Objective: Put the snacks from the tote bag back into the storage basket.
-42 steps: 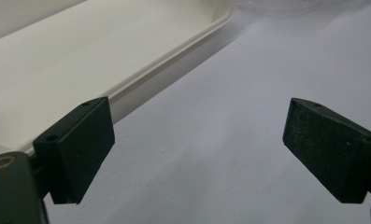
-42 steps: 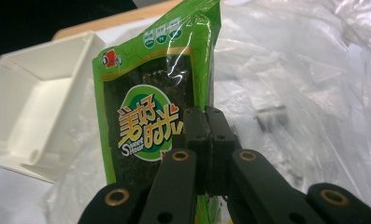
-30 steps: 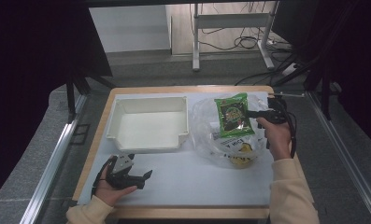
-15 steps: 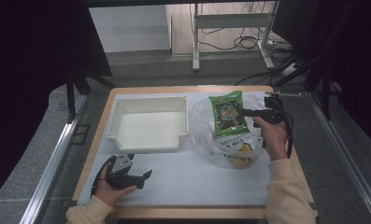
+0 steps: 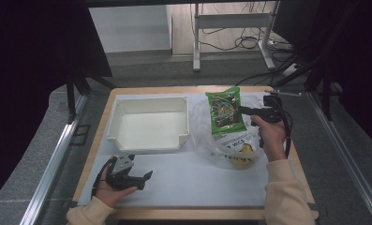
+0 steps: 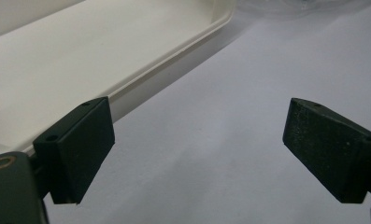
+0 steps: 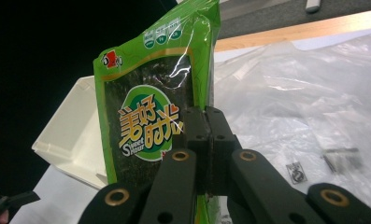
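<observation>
1. Right gripper [image 5: 244,110] is holding a green snack packet [image 5: 226,111]; its jaws are clamped together on the packet's edge, as the right gripper view is showing clearly.
2. Packet [image 7: 150,112] is hanging in the air above a clear plastic bag [image 5: 230,140], between the bag and the white tray [image 5: 148,123], and it is not touching the bench [image 5: 197,180].
3. Left gripper [image 5: 139,178] is resting low near the front of the bench, just before the tray, and its jaws are standing wide apart with nothing between them.
4. I am judging that the packet is already lifted out of the bag, so the picking part is done.
5. Tray [image 6: 80,60] is looking empty, so carrying the packet over and releasing it there is probably what is left.
6. Something yellow is lying inside the bag, perhaps waiting for its turn.
</observation>
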Action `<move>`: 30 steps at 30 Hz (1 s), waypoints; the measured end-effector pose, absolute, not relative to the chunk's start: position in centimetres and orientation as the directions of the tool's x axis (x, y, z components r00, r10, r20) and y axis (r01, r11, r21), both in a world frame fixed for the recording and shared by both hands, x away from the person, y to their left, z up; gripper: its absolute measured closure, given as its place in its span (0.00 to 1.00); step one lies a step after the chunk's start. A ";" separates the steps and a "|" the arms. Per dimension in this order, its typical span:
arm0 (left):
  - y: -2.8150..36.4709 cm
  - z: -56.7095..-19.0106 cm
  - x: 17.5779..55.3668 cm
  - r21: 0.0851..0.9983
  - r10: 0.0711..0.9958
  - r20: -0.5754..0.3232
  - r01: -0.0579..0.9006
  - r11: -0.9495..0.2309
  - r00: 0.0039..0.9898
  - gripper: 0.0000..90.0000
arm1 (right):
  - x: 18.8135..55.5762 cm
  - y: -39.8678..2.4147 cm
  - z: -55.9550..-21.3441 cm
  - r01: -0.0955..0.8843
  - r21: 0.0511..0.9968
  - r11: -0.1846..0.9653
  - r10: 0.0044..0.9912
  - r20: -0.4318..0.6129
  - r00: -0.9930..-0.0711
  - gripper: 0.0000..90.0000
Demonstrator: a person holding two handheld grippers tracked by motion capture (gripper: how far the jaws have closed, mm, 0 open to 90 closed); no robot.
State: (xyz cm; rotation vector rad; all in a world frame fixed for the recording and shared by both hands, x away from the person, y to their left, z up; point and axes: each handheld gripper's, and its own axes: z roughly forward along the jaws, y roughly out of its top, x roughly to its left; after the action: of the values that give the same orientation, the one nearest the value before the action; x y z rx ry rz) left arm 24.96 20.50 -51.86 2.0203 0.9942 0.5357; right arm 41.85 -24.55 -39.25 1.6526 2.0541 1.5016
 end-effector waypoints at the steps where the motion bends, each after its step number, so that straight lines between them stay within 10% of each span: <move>1: 20.5 -51.9 25.0 0.809 0.799 0.023 0.459 -0.368 0.601 0.10 | 41.8 -24.4 -39.2 0.680 0.728 -0.081 0.786 0.466 -0.405 1.00; 30: 20.7 -51.8 25.0 0.810 0.801 0.021 0.459 -0.364 0.598 0.10 | 42.6 -20.7 -38.9 0.673 0.738 -0.055 0.745 0.479 -0.463 1.00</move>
State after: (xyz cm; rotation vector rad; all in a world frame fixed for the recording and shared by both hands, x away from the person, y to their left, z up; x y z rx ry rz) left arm 24.99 20.66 -51.81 2.0161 0.9979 0.5362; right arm 42.59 -20.71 -38.95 1.5876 2.1087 1.5689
